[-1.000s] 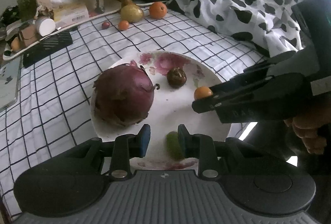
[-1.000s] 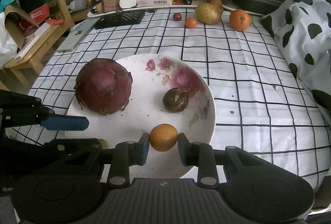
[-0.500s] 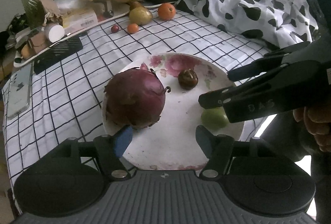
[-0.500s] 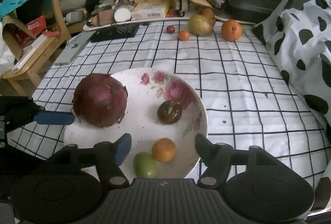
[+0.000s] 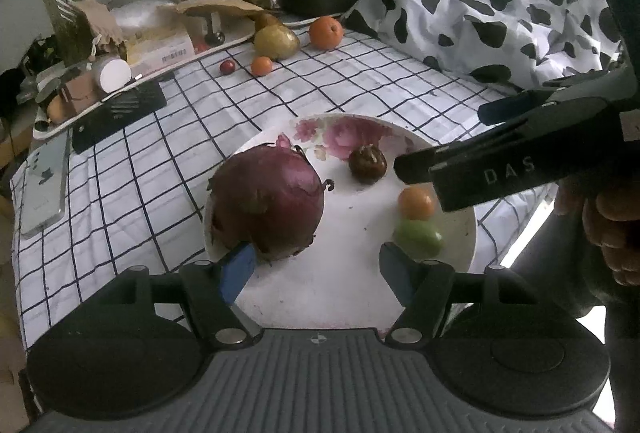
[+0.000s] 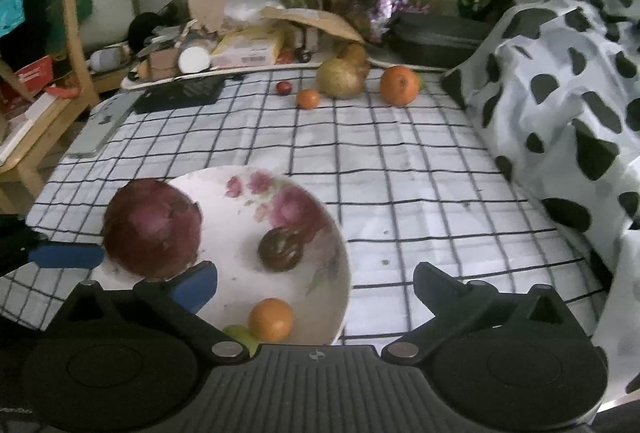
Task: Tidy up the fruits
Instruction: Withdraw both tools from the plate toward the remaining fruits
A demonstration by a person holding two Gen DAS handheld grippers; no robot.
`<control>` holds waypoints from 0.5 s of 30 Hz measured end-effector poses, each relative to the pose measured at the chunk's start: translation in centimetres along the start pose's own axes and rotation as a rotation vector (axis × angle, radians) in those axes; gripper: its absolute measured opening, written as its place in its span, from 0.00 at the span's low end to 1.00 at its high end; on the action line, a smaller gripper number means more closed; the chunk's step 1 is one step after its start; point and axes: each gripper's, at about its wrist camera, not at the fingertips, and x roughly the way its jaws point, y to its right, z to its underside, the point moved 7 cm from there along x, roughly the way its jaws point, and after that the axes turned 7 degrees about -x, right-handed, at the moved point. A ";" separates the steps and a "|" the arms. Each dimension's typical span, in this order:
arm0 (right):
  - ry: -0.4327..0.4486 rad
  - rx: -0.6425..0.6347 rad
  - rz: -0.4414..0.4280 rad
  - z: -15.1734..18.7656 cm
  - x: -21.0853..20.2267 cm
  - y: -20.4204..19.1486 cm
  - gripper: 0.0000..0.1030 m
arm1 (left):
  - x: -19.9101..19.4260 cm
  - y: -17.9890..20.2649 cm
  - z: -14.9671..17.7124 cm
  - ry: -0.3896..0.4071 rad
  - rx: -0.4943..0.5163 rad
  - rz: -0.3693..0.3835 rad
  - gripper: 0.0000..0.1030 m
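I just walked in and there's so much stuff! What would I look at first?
Probably the big purple-red onion sitting on the left side of the flowered plate, far bigger than the small orange fruit and green fruit touching each other by the plate's right edge. Next, the black-and-white cow-spotted cloth heaped at the right of the checked tablecloth.

You've got a black-grid white tablecloth (image 6: 400, 169) as the surface. Floral plate (image 6: 256, 189) sits on it at 7 o'clock in the right wrist view. At 12 o'clock, far edge: orange (image 6: 399, 85), yellowish pear (image 6: 340, 78), small orange fruit (image 6: 308, 99), small red fruit (image 6: 284, 87). Phone (image 6: 100, 131) at 10 o'clock.
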 end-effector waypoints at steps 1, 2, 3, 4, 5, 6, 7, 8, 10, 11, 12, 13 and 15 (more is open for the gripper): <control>0.005 0.002 0.011 0.0 -0.1 0.2 1.00 | -0.1 0.0 -0.1 0.007 0.000 -0.001 0.66; 0.008 0.003 0.019 -0.1 -0.1 0.3 1.00 | -0.2 0.0 -0.2 0.014 -0.001 -0.001 0.66; 0.011 0.003 0.025 -0.1 -0.1 0.4 1.00 | -0.3 0.0 -0.3 0.022 -0.004 -0.002 0.66; 0.015 0.003 0.031 -0.2 -0.2 0.5 1.00 | -0.4 -0.1 -0.4 0.031 -0.009 -0.001 0.66; 0.017 0.003 0.036 -0.2 -0.2 0.5 1.00 | -0.5 -0.1 -0.5 0.039 -0.015 0.000 0.66; 0.019 0.003 0.041 -0.2 -0.2 0.6 1.00 | -0.7 -0.2 -0.6 0.049 -0.022 0.001 0.66; 0.020 0.001 0.047 -0.2 -0.3 0.6 1.00 | -0.8 -0.3 -0.8 0.059 -0.028 0.001 0.66; 0.020 0.000 0.052 -0.2 -0.3 0.6 1.00 | -1.0 -0.3 -0.9 0.069 -0.035 0.001 0.66; 0.022 -0.002 0.061 -0.2 -0.3 0.7 1.00 | -1.2 -0.5 -1.1 0.087 -0.045 -0.003 0.66; 0.022 -0.003 0.064 -0.2 -0.3 0.7 1.00 | -1.3 -0.6 -1.2 0.095 -0.048 -0.007 0.66; 0.023 -0.004 0.068 -0.2 -0.3 0.7 1.00 | -1.4 -0.7 -1.4 0.104 -0.053 -0.013 0.66; 0.024 -0.006 0.072 -0.2 -0.3 0.7 1.00 | -1.5 -0.8 -1.5 0.110 -0.057 -0.017 0.66; 0.022 -0.008 0.076 -0.2 -0.3 0.8 1.00 | -1.7 -1.0 -1.7 0.126 -0.071 -0.024 0.66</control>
